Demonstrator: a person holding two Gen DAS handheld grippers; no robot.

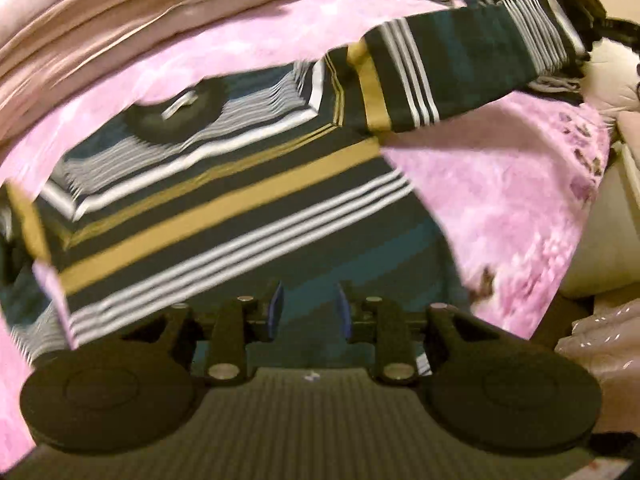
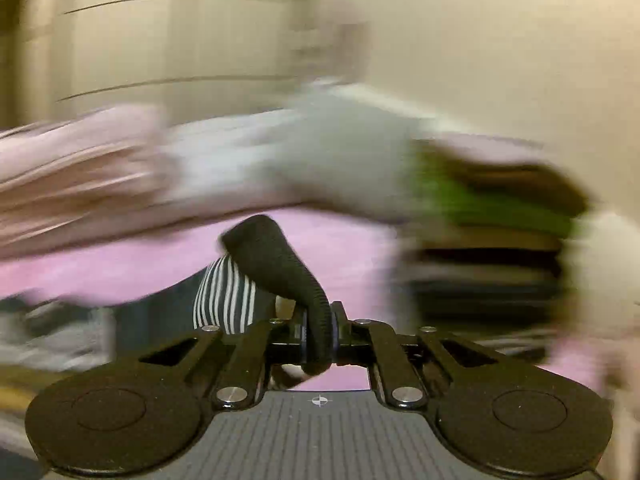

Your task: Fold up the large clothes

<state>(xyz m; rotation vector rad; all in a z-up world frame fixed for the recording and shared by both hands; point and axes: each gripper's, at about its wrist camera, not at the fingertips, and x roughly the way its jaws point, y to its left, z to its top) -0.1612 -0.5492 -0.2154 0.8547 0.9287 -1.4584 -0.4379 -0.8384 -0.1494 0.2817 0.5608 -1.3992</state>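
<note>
From my left wrist camera, the striped sweater (image 1: 224, 200) lies spread on the pink bed cover (image 1: 500, 208), its body directly below and ahead of my left gripper (image 1: 310, 314). The dark collar (image 1: 176, 116) sits toward the upper left, and one sleeve (image 1: 460, 72) stretches away to the upper right, lifted off the cover (its shadow falls on the pink beneath). My fingers (image 1: 276, 312) here stand a little apart with a clear gap between the blue pads; nothing is pinched, and the teal cloth shows through the gap. Whether the tips brush the fabric I cannot tell. A pile of pinkish bedding (image 1: 100, 20) lies beyond the sweater.

From my right wrist camera, much is smeared by blur. My right gripper (image 2: 319, 334) has its fingers (image 2: 302, 332) pressed onto the sleeve's black ribbed cuff (image 2: 276, 264), which rises from between them and curls up to the left. The striped part of the sleeve hangs just left of the fingers, over the pink cover. Behind it are blurred pinkish and grey bedding and a stack of green and dark folded things (image 2: 500, 208).
</note>
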